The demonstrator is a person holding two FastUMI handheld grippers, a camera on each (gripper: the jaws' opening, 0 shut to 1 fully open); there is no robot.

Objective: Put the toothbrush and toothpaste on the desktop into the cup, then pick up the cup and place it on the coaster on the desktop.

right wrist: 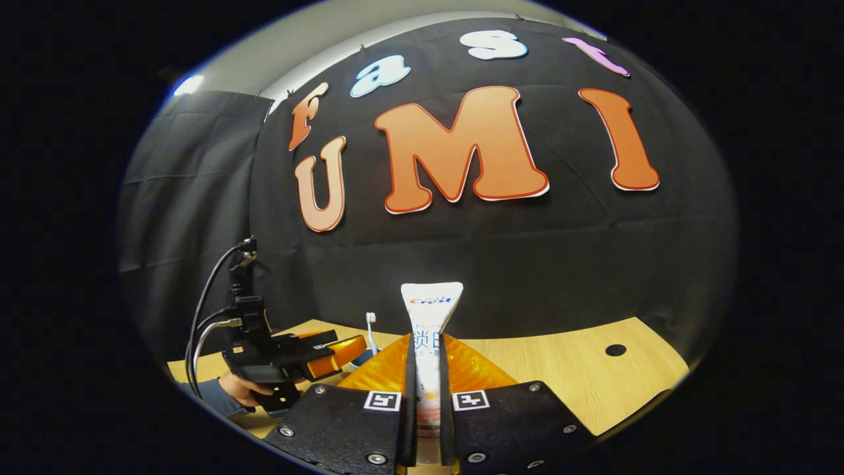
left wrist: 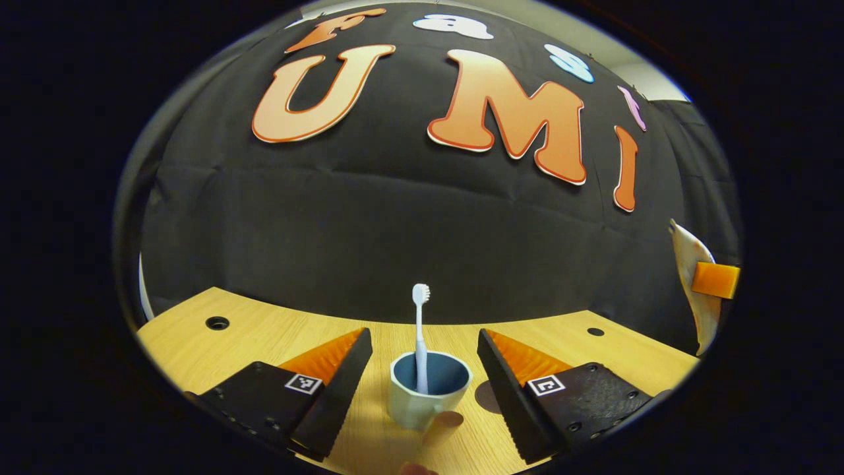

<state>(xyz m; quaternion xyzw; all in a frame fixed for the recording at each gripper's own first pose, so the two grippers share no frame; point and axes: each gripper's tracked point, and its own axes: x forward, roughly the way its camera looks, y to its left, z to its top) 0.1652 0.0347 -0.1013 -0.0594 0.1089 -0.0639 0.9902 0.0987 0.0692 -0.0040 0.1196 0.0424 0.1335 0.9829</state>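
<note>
- Left tool (left wrist: 425,369): level and low over the counter (left wrist: 264,330), fingers spread wide either side of the cup (left wrist: 428,389), gripping nothing; toothbrush (left wrist: 421,330) upright in the cup, bristles up
- Right tool (right wrist: 425,382): level, fingers clamped on the upright toothpaste (right wrist: 430,323); a hand (right wrist: 241,389) holds the left tool at far left

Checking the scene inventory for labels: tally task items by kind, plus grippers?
Toothbrush: 1, standing in the cup
Toothpaste: 1, clamped in the right gripper
Cup: 1
Grippers: 2, counting the open left gripper
Total: 5
</note>
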